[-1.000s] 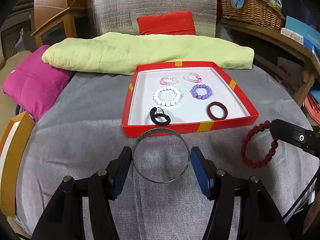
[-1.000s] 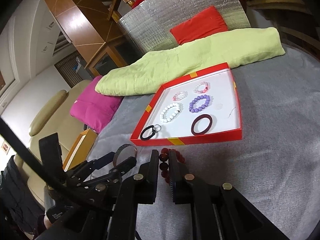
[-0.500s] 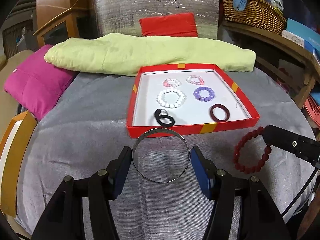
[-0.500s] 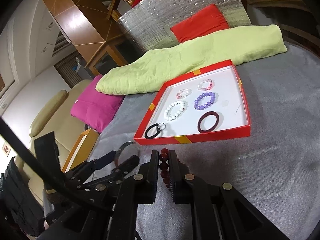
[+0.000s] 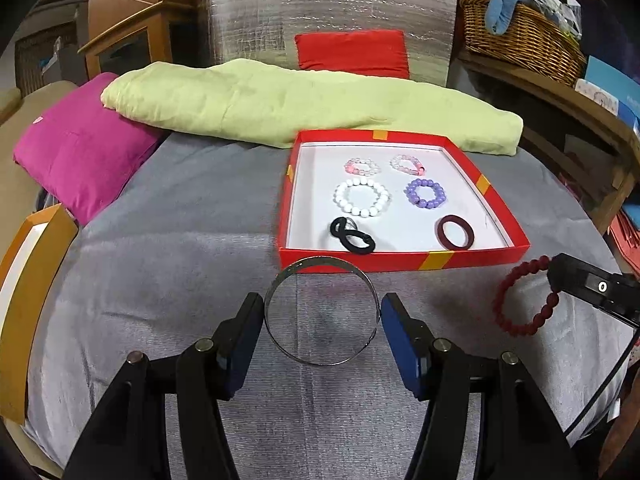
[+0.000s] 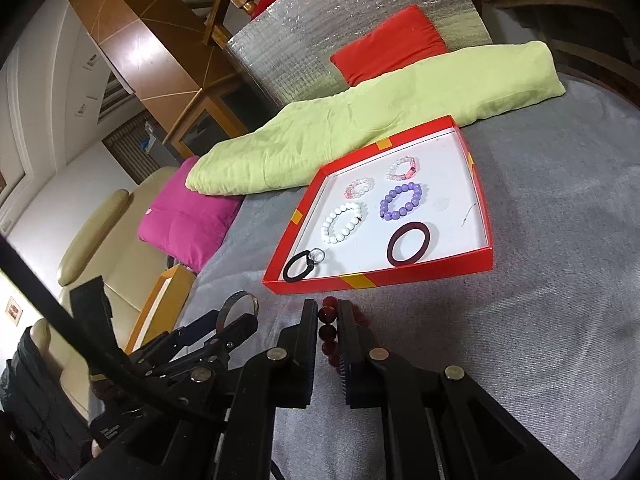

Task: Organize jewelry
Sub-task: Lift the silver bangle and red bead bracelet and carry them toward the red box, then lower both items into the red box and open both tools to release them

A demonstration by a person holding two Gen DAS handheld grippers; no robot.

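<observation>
My left gripper (image 5: 322, 312) is shut on a silver metal bangle (image 5: 276, 286), holding it upright above the grey cloth, just in front of the red tray (image 5: 400, 258). My right gripper (image 6: 329, 314) is shut on a dark red beaded bracelet (image 6: 327, 332), which also shows in the left wrist view (image 5: 516, 286) hanging right of the tray. The tray (image 6: 376, 278) holds a white bead bracelet (image 5: 362, 199), a purple bead bracelet (image 5: 425, 193), two pink bracelets (image 5: 361, 166), a black hair tie (image 5: 352, 234) and a maroon ring band (image 5: 455, 232).
A light green folded cloth (image 5: 280, 108) lies behind the tray. A magenta cushion (image 5: 80, 148) sits at the left, a red cushion (image 5: 352, 54) and silver foil panel behind. A wicker basket (image 5: 520, 40) stands on the right shelf. A wooden frame (image 5: 24, 280) lies off the left edge.
Both grippers have pulled back and up from the tray with their bracelets still held; the tray looks farther and shifted right in the left wrist view.
</observation>
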